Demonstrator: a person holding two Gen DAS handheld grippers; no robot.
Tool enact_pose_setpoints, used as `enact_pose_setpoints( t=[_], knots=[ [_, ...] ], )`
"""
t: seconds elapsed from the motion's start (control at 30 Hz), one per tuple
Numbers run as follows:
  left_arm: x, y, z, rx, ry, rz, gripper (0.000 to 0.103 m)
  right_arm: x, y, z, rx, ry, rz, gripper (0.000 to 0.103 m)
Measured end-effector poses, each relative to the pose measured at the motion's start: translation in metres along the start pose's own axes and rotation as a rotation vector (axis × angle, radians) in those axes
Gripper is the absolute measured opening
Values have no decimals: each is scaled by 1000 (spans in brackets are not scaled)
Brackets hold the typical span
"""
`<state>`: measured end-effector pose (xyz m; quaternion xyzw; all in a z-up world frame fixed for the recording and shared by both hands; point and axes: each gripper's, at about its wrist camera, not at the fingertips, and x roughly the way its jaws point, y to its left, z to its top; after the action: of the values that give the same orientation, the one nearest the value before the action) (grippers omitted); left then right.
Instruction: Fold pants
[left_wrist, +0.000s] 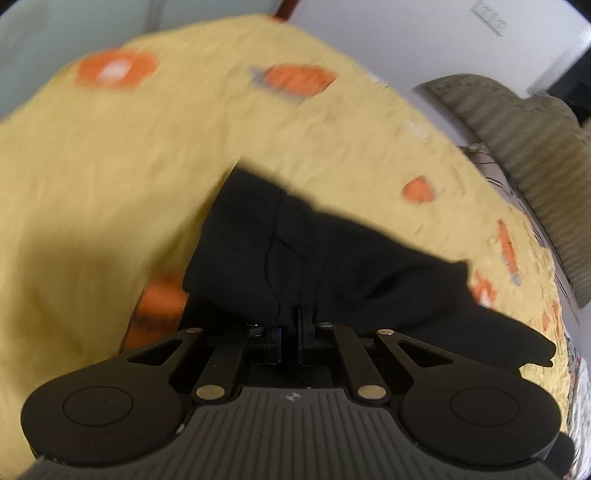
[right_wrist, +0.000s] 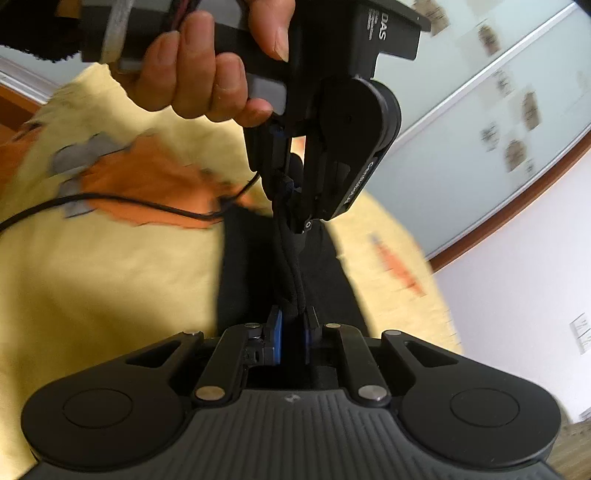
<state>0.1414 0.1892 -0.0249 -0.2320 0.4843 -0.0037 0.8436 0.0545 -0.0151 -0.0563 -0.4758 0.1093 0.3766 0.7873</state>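
The black pants (left_wrist: 332, 251) lie on a yellow bedspread with orange patches (left_wrist: 129, 166). My left gripper (left_wrist: 290, 328) is shut on a bunched part of the fabric, which lifts toward the camera. In the right wrist view, my right gripper (right_wrist: 293, 325) is shut on a rolled edge of the pants (right_wrist: 321, 266). That edge stretches taut up to the left gripper (right_wrist: 295, 218), which a person's hand (right_wrist: 199, 74) holds and which pinches the same edge. Both views are blurred.
A ribbed olive cushion (left_wrist: 535, 147) lies beyond the right edge of the bed. A black cable (right_wrist: 110, 201) trails across the bedspread (right_wrist: 92, 277). Frosted sliding panels (right_wrist: 480, 129) and a white wall stand behind the bed.
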Motion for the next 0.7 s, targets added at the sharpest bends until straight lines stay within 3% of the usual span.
enact_pose_setpoints(
  t=[0.13, 0.27, 0.33, 0.43, 0.5, 0.53, 0.57, 0.6, 0.63, 0.7],
  knots=[
    [-8, 4, -15, 6, -40, 29, 9, 4, 7, 1, 27, 18, 19, 11],
    [-20, -6, -29, 75, -84, 74, 10, 3, 4, 3, 70, 17, 25, 11],
    [-16, -9, -30, 120, -83, 110, 20, 13, 10, 1, 83, 41, 52, 11],
    [-24, -14, -30, 125, -121, 135, 28, 15, 15, -6, 101, 14, 21, 16],
    [-36, -26, -34, 177, -187, 205, 44, 6, 14, -7, 114, 29, -15, 33],
    [-45, -34, -37, 211, -249, 280, 55, -6, 11, -9, 134, 19, -28, 40],
    [-51, -40, -41, 241, -296, 328, 67, -22, 6, -13, 164, -10, -34, 59],
    [-59, -47, -44, 274, -354, 378, 71, -38, 2, -18, 204, -43, -41, 76],
    [-66, -54, -46, 294, -396, 403, 74, -57, -5, -26, 260, -68, -51, 78],
    [-77, -70, -52, 353, -446, 381, 75, -87, -23, -53, 405, -48, -85, 78]
  ],
)
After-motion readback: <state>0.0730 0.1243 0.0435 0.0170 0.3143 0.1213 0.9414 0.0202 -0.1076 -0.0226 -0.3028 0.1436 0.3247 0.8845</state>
